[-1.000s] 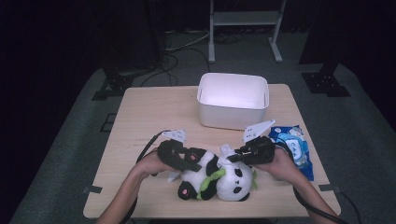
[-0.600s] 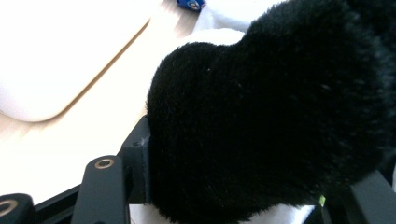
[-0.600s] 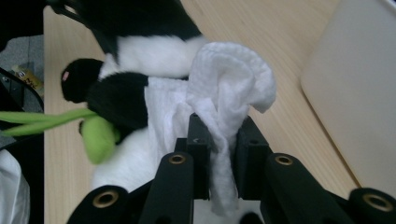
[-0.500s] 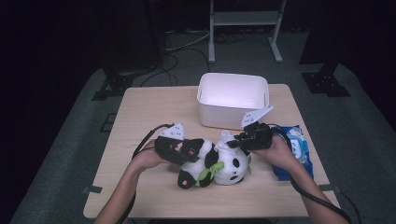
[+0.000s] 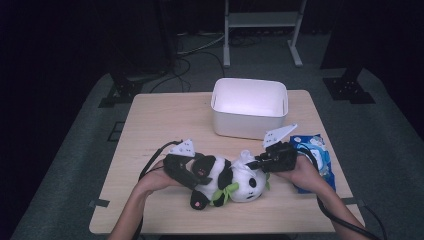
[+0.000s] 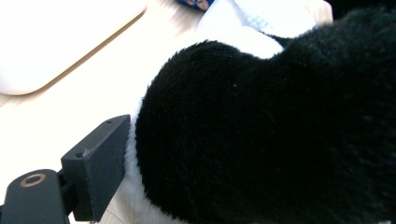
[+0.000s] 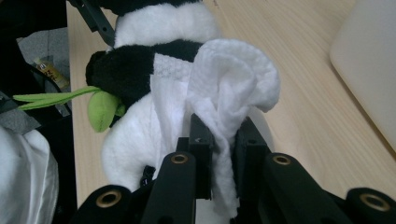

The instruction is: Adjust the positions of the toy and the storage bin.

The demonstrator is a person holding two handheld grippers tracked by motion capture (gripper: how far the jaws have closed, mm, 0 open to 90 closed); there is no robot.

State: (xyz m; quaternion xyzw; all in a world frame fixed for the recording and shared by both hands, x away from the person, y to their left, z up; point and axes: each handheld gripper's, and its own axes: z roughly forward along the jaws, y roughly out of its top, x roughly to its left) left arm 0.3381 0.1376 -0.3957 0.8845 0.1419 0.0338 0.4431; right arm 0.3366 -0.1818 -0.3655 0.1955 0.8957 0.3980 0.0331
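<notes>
A black-and-white panda plush (image 5: 240, 184) lies on its side at the front middle of the wooden table (image 5: 160, 125), a green leaf (image 5: 223, 193) at its front. My left gripper (image 5: 199, 175) is shut on the panda's black body; in the left gripper view black fur (image 6: 280, 116) presses against one finger (image 6: 95, 170). My right gripper (image 5: 253, 163) is shut on a white cloth (image 5: 245, 158) and rests it on the panda's head. In the right gripper view the cloth (image 7: 229, 84) bunches up between the jaws of that gripper (image 7: 219, 140).
A white bin (image 5: 249, 107) stands behind the panda at the table's middle back. A blue packet (image 5: 315, 157) lies by the right edge under my right hand. Bare tabletop stretches to the left and along the front edge.
The right gripper carried the cloth a little toward the bin, then back over the panda's head. The panda shifted slightly left. The left gripper has stayed clamped in place.
</notes>
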